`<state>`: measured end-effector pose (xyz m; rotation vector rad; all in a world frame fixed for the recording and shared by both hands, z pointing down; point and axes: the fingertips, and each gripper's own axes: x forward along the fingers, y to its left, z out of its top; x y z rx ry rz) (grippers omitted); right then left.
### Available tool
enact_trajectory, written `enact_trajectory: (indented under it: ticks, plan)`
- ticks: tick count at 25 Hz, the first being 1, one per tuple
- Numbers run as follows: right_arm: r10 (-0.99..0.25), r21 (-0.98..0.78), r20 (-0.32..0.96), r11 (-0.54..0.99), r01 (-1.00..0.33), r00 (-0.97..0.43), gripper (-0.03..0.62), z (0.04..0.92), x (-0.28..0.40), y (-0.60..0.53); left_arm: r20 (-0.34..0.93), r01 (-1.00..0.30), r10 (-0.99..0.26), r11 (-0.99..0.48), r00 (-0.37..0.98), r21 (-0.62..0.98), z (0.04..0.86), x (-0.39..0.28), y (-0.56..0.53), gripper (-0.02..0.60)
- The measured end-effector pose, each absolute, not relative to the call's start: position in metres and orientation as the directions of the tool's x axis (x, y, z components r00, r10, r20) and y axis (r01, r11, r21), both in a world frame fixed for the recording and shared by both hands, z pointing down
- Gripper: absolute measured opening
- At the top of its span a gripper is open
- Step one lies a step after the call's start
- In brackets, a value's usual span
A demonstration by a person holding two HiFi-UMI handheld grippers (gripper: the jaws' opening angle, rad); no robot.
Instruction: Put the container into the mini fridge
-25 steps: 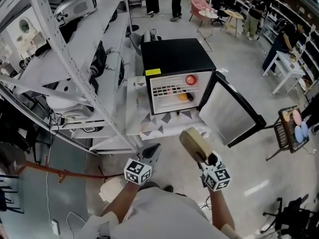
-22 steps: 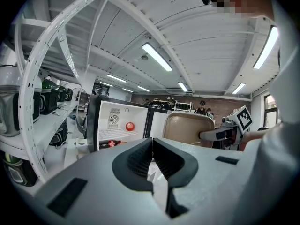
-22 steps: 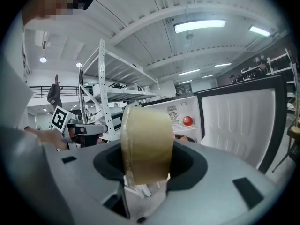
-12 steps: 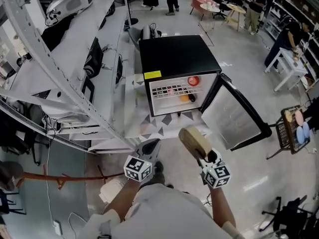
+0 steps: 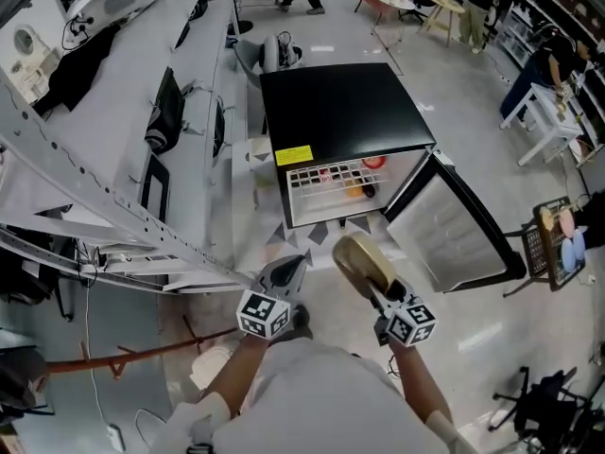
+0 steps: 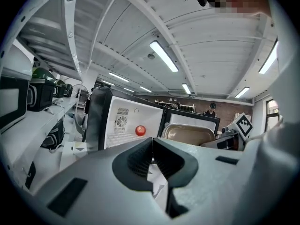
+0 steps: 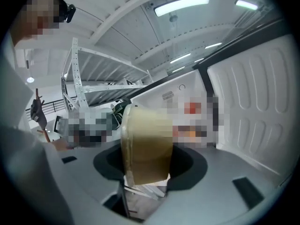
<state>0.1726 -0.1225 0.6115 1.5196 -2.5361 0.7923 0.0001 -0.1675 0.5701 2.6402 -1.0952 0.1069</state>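
Right gripper (image 5: pixel 382 294) clamps the tan container (image 5: pixel 362 263), long axis toward 11 o'clock. Left gripper (image 5: pixel 284 274) is closed and empty, at its 9 o'clock. The open mini fridge (image 5: pixel 340 112) stands at 12 o'clock, well apart.

smooth black mini fridge (image 5: pixel 340 110), translucent plastic container (image 5: pixel 363 261)

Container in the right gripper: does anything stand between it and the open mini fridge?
Nothing visible does. The container, held in the right gripper, faces the mini fridge's open front, and the door is swung aside to the right. A red item and an orange item sit inside, toward the right side.
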Motion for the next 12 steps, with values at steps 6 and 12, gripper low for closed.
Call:
enact_trajectory:
  ticks: [6, 12]
  plan:
    - [-0.79, -0.457, 0.345, 0.33, -0.826, -0.507, 0.215, 0.63, 0.163, -0.171, 0.186, -0.702, -0.677, -0.676, 0.712, 0.226, 0.579, -0.015, -0.201, 0.005]
    - [-0.775, -0.58, 0.348, 0.264, -0.77, -0.528, 0.214, 0.647, 0.154, -0.219, 0.205, -0.687, -0.656, -0.69, 0.726, 0.228, 0.586, -0.023, -0.226, 0.005]
